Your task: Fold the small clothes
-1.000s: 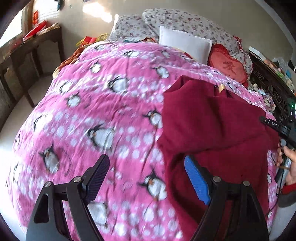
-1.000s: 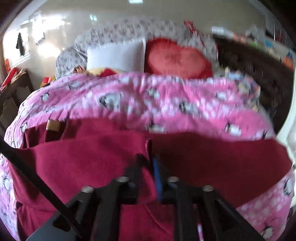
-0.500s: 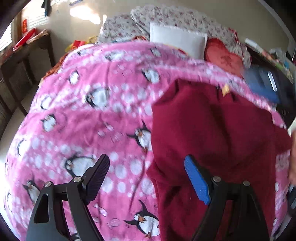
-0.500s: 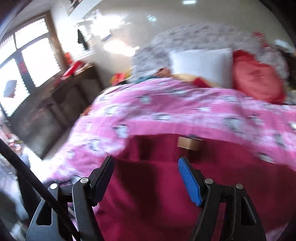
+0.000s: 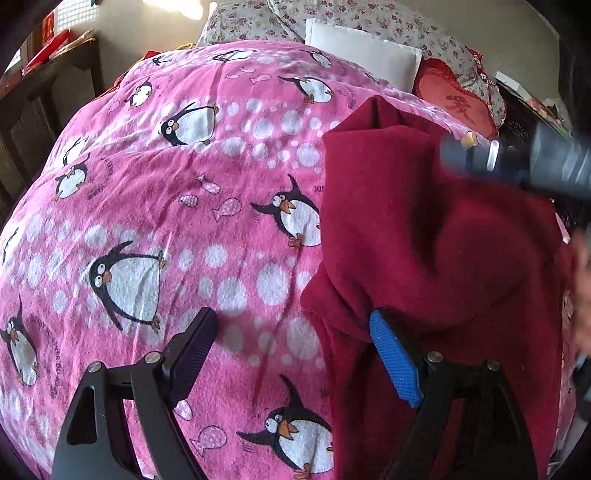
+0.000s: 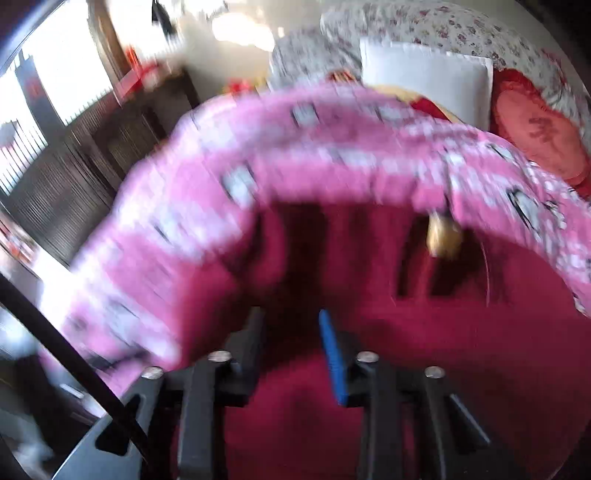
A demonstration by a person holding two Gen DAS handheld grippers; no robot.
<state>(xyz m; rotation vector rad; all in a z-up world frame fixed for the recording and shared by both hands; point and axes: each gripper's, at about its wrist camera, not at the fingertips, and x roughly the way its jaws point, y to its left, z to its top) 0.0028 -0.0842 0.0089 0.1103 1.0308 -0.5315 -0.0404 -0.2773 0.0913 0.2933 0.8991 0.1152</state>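
At the near edge of the bed, my left gripper [image 5: 291, 354] hangs with its jaws spread wide and nothing between them; the black finger is over the pink penguin blanket [image 5: 177, 206] and the blue pad [image 5: 395, 362] sits right at the hem of the dark red garment [image 5: 424, 240]. That garment lies on the right half of the blanket, bunched into a hump with a fold running back toward the pillows, and a small tan tag [image 5: 470, 138] shows at its far edge.

My right gripper [image 6: 291, 332] is low over the same red garment [image 6: 443, 350]. Its jaws are partly apart, and the view is smeared, so I cannot tell whether any cloth is pinched between them. In the left wrist view it [image 5: 524, 158] shows as a dark blur over the garment's far right side.

Beyond the garment the blanket [image 6: 332, 166] runs up to a white pillow [image 5: 365, 55], a red heart-shaped cushion [image 5: 458, 107] just beside it, and flowered pillows [image 5: 332, 18] behind both. A dark wooden table [image 5: 40, 88] stands off the bed's left side.
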